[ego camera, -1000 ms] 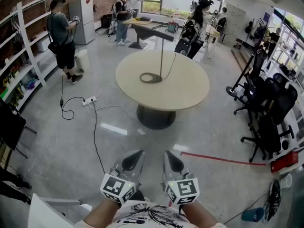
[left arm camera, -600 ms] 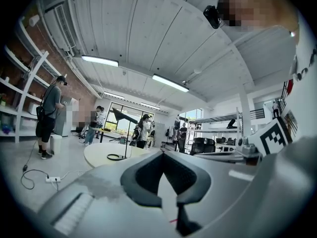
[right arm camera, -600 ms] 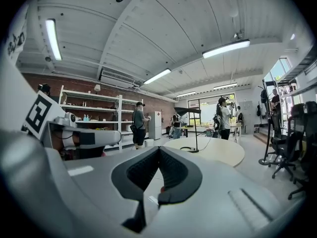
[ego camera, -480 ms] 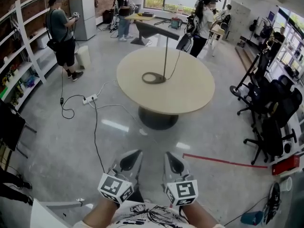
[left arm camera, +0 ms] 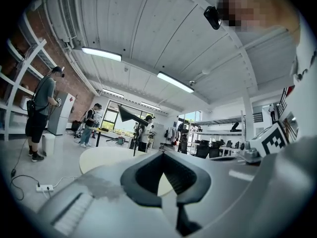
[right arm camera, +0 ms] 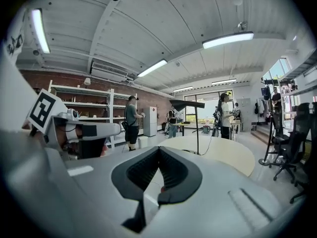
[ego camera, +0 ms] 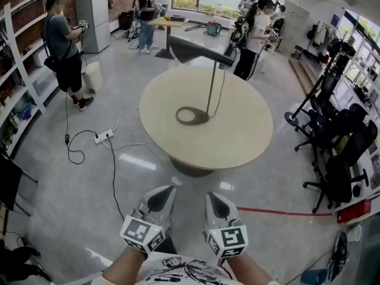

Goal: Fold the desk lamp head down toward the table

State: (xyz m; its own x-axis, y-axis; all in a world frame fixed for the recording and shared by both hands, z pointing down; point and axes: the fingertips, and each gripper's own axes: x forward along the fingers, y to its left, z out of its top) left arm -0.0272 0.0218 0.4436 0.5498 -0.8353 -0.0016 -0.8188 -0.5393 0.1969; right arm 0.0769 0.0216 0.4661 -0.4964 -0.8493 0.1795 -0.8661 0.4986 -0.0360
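Black desk lamp [ego camera: 191, 50] with flat wedge head and ring base is standing on the round beige worktop [ego camera: 243, 132]; the left tongs [ego camera: 161, 197] and right tongs [ego camera: 216, 203] are sitting closed, gripping nothing.

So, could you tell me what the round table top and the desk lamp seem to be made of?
The table top looks like pale beige laminate or painted wood, matte: even colour, no strong glare. The desk lamp is probably matte black metal or plastic; its thin straight pole suggests metal, though that is uncertain.
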